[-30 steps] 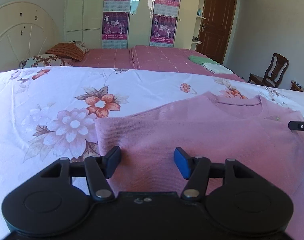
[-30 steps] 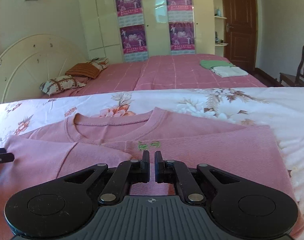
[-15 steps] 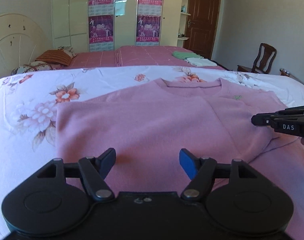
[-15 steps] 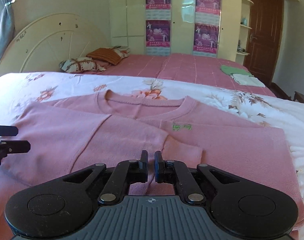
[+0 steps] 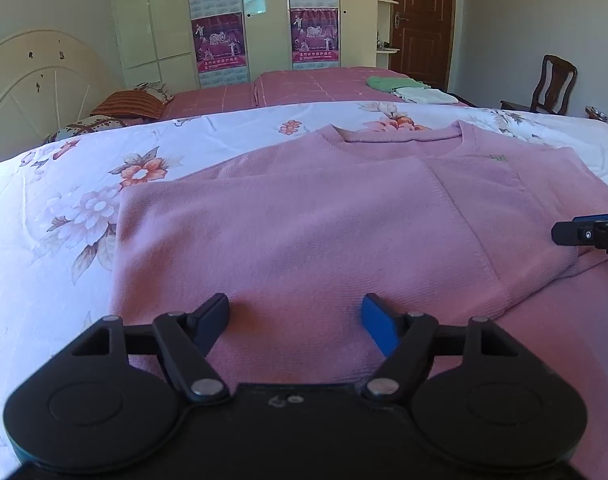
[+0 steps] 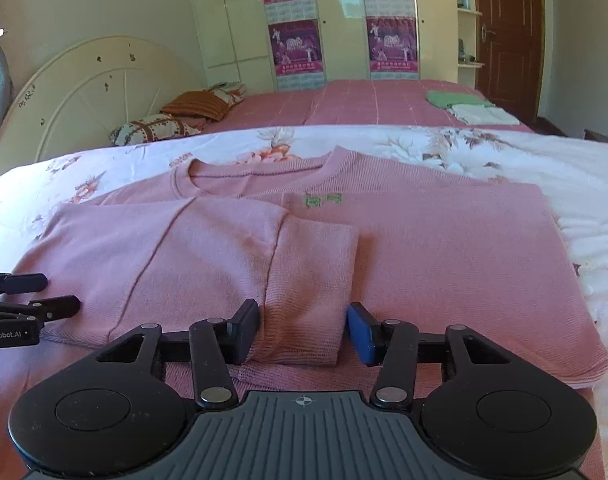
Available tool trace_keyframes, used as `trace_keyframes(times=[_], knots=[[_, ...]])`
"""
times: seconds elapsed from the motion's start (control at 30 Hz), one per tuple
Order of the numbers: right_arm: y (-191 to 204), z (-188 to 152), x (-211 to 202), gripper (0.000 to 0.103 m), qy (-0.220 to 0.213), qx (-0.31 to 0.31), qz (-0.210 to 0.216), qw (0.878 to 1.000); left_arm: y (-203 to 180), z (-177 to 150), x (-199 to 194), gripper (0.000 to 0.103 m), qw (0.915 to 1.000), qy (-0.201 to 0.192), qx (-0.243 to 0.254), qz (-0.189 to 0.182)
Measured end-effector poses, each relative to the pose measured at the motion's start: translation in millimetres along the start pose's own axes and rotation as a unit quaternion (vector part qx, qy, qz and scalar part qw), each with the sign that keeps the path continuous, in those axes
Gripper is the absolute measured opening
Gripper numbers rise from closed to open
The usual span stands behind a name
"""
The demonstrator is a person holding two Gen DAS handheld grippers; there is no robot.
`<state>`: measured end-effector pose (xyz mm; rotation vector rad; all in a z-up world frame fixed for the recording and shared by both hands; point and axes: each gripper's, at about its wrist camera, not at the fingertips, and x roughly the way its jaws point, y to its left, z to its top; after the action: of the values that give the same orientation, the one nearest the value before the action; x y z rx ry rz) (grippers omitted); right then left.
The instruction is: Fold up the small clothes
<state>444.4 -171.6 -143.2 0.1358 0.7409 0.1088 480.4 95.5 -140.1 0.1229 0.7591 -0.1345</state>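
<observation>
On the floral bedsheet (image 5: 64, 216) lies a pink sweater (image 5: 304, 232), spread flat with its neckline (image 6: 260, 178) at the far end, pointing toward the wardrobe (image 6: 336, 20) with its purple posters. Its long axis runs from the near hem, by the two grippers, straight away to that collar. One sleeve (image 6: 208, 256) is folded across the chest, running crosswise to the body, so that its ribbed cuff (image 6: 308, 292) ends near the middle of the garment, below a small green logo (image 6: 323, 200).

Over the near part of the sweater hangs the left gripper (image 5: 296, 320), its jaws spread wide with nothing between them but the knit below. Whether the fingertips touch the fabric cannot be told.

Beside it, toward the sweater's other half, the right gripper (image 6: 303, 330) also stands parted, its black and blue fingers flanking the sleeve cuff without pinching it; the cuff lies slack in the gap between them. In the left wrist view the tip of the right gripper shows at the sweater's right edge.

Beyond the sweater's collar, a pink bedspread (image 6: 364, 104) covers the far part of the bed, bearing folded green and white clothes (image 6: 468, 106) on its right side and pillows (image 6: 176, 120) by the headboard (image 6: 100, 92). Right of the sweater, near the wall, stands a wooden chair (image 5: 554, 88), next to the brown door (image 5: 420, 20).
</observation>
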Motion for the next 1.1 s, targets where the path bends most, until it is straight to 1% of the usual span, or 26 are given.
trace_keyframes(times=[0.03,0.1,0.17,0.2,0.3,0.37,0.43,0.47,0.53,0.57,0.6,0.67,0.77,0.83,0.87,0.9,0.93,0.97,1.0,1.03,1.1], knots=[[-0.2,0.5,0.7,0.047,0.000,0.000,0.001,1.000,-0.5,-0.6,-0.1,0.075,1.0000,-0.001,-0.001,0.002],[1.0,0.4,0.2,0.036,0.003,0.001,0.009,1.000,-1.5,-1.4,-0.5,0.076,1.0000,-0.001,-0.003,0.006],[3.4,1.1,-0.6,0.027,0.005,-0.002,0.020,1.000,-2.7,1.2,-1.1,0.076,0.9999,0.006,-0.003,0.010],[3.3,0.9,-0.6,0.026,0.007,-0.001,0.026,1.000,-3.3,2.3,-1.0,0.076,0.9999,0.010,-0.002,0.013],[-5.4,1.0,1.4,0.026,0.014,0.022,0.047,0.999,-5.3,3.5,-1.7,0.076,0.9997,0.016,-0.005,0.021],[-10.9,3.1,-0.9,0.027,0.014,0.034,0.051,0.998,-6.5,3.5,-2.9,0.077,0.9995,0.018,-0.006,0.027],[-13.0,2.0,-5.5,0.031,0.009,0.042,0.049,0.998,-7.8,2.0,-4.4,0.077,0.9993,0.019,-0.008,0.032],[-13.9,0.1,-6.6,0.036,0.009,0.046,0.047,0.998,-8.4,1.2,-4.7,0.078,0.9992,0.018,-0.009,0.034],[-17.5,-3.6,-5.4,0.035,0.014,0.059,0.065,0.996,-8.5,0.8,-4.3,0.078,0.9990,0.018,-0.014,0.038],[-18.3,-3.7,-5.6,0.025,0.013,0.061,0.072,0.995,-8.9,1.5,-5.1,0.079,0.9989,0.018,-0.014,0.041],[-19.3,-3.2,-5.7,0.013,0.014,0.064,0.084,0.994,-9.9,2.0,-6.4,0.078,0.9988,0.018,-0.012,0.044],[-20.0,-1.5,-10.2,0.010,0.007,0.063,0.090,0.994,-13.2,0.6,-11.1,0.077,0.9986,0.015,0.001,0.050],[-23.0,-2.4,-27.3,0.010,-0.009,0.057,0.102,0.993,-14.7,-6.5,-17.2,0.077,0.9983,0.010,0.009,0.057],[-26.8,-8.7,-31.4,0.010,0.002,0.054,0.101,0.993,-11.7,-11.6,-18.5,0.079,0.9984,0.008,-0.001,0.056],[-28.6,-13.3,-26.7,0.010,0.016,0.055,0.098,0.993,-9.9,-12.1,-18.3,0.080,0.9984,0.009,-0.010,0.054],[-31.6,-17.0,-23.5,0.010,0.017,0.060,0.102,0.993,-8.2,-11.3,-17.9,0.080,0.9983,0.013,-0.020,0.054],[-34.5,-18.1,-23.6,0.011,0.010,0.068,0.106,0.992,-8.1,-10.1,-18.6,0.081,0.9980,0.015,-0.024,0.055],[-36.4,-17.0,-23.8,0.015,0.007,0.075,0.107,0.991,-10.0,-8.8,-20.3,0.079,0.9978,0.016,-0.023,0.060],[-37.0,-15.5,-25.0,0.023,0.006,0.078,0.104,0.992,-13.6,-8.2,-22.6,0.076,0.9977,0.014,-0.016,0.065],[-36.9,-14.3,-29.4,0.025,0.000,0.076,0.096,0.992,-18.1,-9.1,-25.5,0.076,0.9976,0.008,-0.004,0.069],[-36.8,-13.0,-43.0,0.025,-0.032,0.066,0.079,0.994,-22.9,-13.9,-26.4,0.076,0.9975,0.008,0.008,0.070]])
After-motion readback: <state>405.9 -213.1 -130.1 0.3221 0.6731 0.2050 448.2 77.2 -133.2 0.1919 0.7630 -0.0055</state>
